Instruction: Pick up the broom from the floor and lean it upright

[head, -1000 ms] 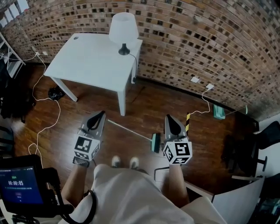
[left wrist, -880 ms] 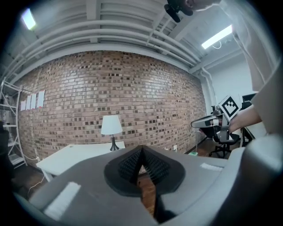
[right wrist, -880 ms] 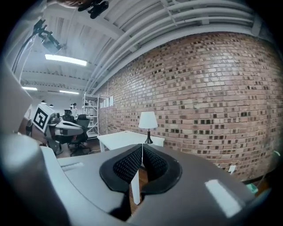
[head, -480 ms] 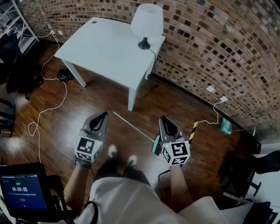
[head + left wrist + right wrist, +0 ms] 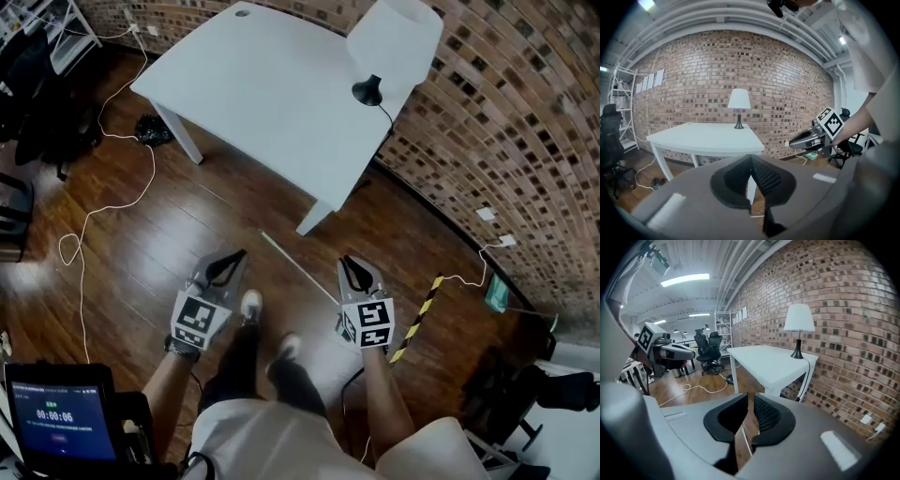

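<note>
Dropped both tools toward the broom [image 5: 298, 267] on the floor [image 5: 169, 234] beside the worktop [image 5: 262, 84]. Just cracked right tool [image 5: 349, 264] open, empty; kept left tool [image 5: 238, 255] pressed together. Risked skidding it with a glancing pinch.

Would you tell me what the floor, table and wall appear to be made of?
Floor: dark wood planks, glossy, by the grain and reflections.
Table: smooth matt white top, probably painted or laminated board.
Wall: bare brick, with mortar lines showing.
</note>
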{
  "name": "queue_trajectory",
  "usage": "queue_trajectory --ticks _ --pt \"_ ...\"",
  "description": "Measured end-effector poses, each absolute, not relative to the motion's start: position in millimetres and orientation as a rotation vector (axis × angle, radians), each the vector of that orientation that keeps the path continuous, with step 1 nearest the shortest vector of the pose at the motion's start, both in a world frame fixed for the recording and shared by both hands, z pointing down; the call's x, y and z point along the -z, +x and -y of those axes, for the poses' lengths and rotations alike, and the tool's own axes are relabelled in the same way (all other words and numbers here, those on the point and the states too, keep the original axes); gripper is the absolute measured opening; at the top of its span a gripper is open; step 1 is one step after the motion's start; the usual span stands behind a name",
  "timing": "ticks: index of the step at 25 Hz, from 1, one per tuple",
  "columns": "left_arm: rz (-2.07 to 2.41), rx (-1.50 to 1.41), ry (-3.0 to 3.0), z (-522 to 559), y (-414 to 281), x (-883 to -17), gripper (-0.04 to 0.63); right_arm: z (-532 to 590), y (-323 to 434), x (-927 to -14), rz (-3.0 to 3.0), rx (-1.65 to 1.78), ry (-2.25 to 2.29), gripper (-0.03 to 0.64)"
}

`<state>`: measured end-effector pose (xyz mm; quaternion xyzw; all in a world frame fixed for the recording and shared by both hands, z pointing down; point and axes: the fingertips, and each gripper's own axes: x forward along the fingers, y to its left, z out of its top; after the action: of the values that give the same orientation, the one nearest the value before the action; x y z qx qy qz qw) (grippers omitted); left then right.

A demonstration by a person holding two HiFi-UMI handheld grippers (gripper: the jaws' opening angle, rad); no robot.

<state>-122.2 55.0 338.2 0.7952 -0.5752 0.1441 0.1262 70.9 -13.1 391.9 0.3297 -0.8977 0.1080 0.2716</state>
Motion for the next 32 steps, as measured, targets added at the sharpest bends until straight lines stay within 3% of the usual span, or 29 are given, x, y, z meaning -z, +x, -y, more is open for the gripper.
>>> queue_trajectory --ticks 8,15,25,32 --pt "1.666 -0.419 2.2 -8.4 -187.4 -448.6 0.0 58.1 -8.2 -512.5 2.372 -0.242 0.732 0.052" --pt "1.608 -0.411 2.103 -14.4 -203.2 -562.0 0.0 56.1 -53.4 -642.6 2.287 -0.3 0.654 0.051" --pt "1.639 -0.42 1.997 -18.0 -227.1 -672.9 0.0 44.2 -61.5 -797.2 2.158 -0.335 0.538 0.051" --pt "1.611 -0.442 2.052 -11.9 -219.8 -776.5 0.0 52.6 -52.0 -958.9 2.041 -0.217 0.402 0.051"
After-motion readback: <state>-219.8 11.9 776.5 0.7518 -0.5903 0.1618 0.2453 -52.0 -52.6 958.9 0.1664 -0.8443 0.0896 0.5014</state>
